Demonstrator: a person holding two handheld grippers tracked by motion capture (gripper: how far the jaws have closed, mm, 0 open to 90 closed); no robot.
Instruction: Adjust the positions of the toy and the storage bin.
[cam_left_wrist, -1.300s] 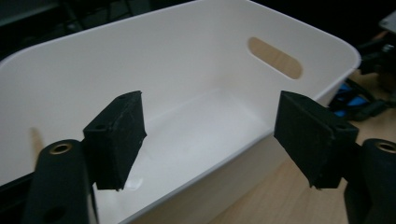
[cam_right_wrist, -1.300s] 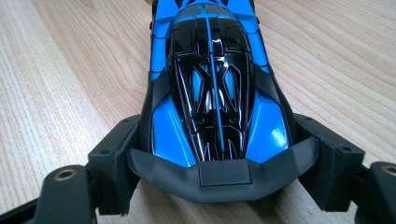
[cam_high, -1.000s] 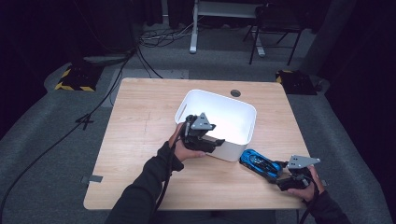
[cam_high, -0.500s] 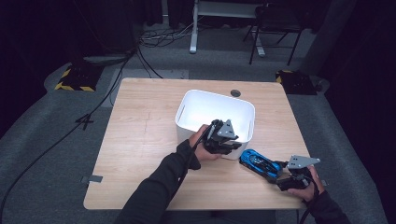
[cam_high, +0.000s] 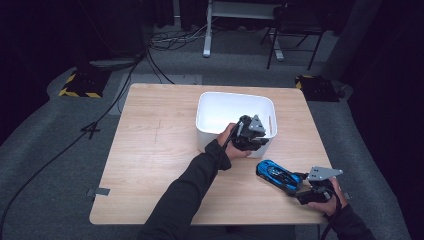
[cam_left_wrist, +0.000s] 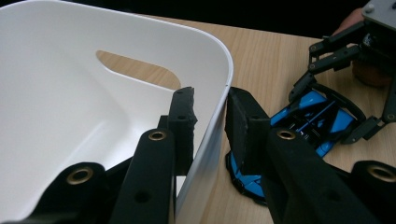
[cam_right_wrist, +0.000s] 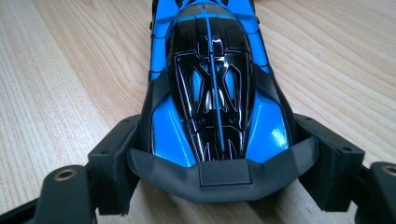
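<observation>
On the pale wooden desk (cam_high: 150, 150) a white plastic bin (cam_high: 220, 112) stands toward the far side, and a blue and black toy car (cam_high: 275, 173) lies on the bare wood near the front right corner, just beside the bin's near right corner but apart from it.

The left gripper (cam_high: 248, 135) sits at the bin's near wall, close to that right corner. Seen along its own fingers (cam_left_wrist: 184, 116), one finger is inside the bin and the other outside, and they have just been closing: they now pinch the thin white wall (cam_left_wrist: 212, 126) between them. A slot handle (cam_left_wrist: 135, 70) cut through the bin's side lets the wood show through.

The right gripper (cam_high: 300, 186) is low at the front edge, held by a hand (cam_high: 325, 200) coming up from below. Its fingers (cam_right_wrist: 112, 163) are pressed against the two flanks of the car's rear end, with the black tail wing (cam_right_wrist: 224, 172) lying between them, so the car (cam_right_wrist: 215, 93) is clamped while it rests flat on the desk, nose pointing away from the gripper toward the bin.

From the left gripper view the car (cam_left_wrist: 317, 116) shows just past the bin's corner, with the right gripper's black linkages around it.

Behind the desk, cables (cam_high: 165, 42) trail across grey carpet.
</observation>
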